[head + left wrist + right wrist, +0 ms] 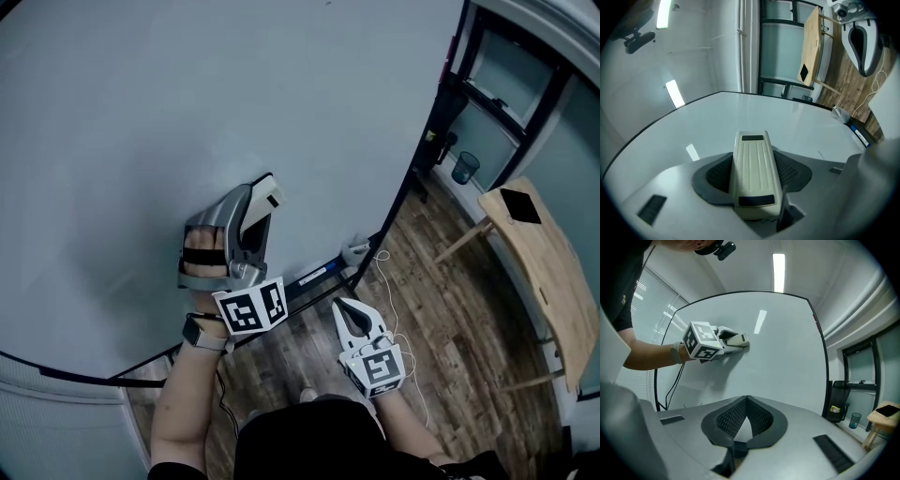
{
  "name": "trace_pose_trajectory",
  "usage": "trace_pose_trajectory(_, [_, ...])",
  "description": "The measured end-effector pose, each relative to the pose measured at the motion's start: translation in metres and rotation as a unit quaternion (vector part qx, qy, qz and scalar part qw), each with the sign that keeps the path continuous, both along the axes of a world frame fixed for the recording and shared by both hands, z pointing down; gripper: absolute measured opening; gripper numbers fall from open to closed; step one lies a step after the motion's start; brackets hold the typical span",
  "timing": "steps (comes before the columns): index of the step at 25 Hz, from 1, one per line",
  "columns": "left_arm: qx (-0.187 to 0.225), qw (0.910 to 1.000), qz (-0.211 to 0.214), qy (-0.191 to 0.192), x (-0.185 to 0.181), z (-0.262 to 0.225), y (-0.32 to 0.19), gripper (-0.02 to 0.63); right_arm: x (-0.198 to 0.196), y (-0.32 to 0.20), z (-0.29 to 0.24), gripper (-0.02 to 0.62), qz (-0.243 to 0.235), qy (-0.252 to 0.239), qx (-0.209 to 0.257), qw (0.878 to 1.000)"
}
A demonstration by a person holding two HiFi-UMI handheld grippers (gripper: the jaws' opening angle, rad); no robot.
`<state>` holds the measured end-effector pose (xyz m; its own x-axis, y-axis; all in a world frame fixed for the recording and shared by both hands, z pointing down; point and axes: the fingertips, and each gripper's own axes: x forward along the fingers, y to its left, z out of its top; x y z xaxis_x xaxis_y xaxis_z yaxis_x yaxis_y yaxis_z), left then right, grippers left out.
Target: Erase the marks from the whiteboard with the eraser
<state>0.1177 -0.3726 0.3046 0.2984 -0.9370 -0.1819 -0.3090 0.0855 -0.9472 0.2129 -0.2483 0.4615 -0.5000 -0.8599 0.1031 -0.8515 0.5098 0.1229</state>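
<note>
pressing ribbed cream eraser [756,176] flat against smooth whiteboard [187,112]

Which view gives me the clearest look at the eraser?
Left gripper view: the eraser fills the centre, clamped in the left gripper, its ribbed back plain. The head view shows only its end against the whiteboard; the right gripper view shows it small and distant.

wooden table [544,272] | black slab on it [520,204] | teal cup [465,168] | plank floor [450,319]
</note>
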Motion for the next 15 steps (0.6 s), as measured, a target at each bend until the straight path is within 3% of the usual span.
trace_pose_trajectory(4, [-0.013, 0.9999, -0.001, 0.011, -0.045, 0.017, 0.016, 0.267, -0.026, 0.018, 0.01, 0.026, 0.009, 0.002, -0.009, 1.0])
trace_pose_trajectory(10, [-0.021, 0.9991, -0.01, 0.036, -0.054, 0.001, 0.031, 0.265, -0.024, 0.021, -0.008, 0.026, -0.014, -0.005, -0.016, 1.0])
trace_pose_trajectory(15, [-0.029, 0.9978, -0.032, 0.051, -0.113, 0.009, 0.06, 0.265, -0.087, 0.037, -0.009, 0.026, -0.06, 0.004, -0.019, 0.998])
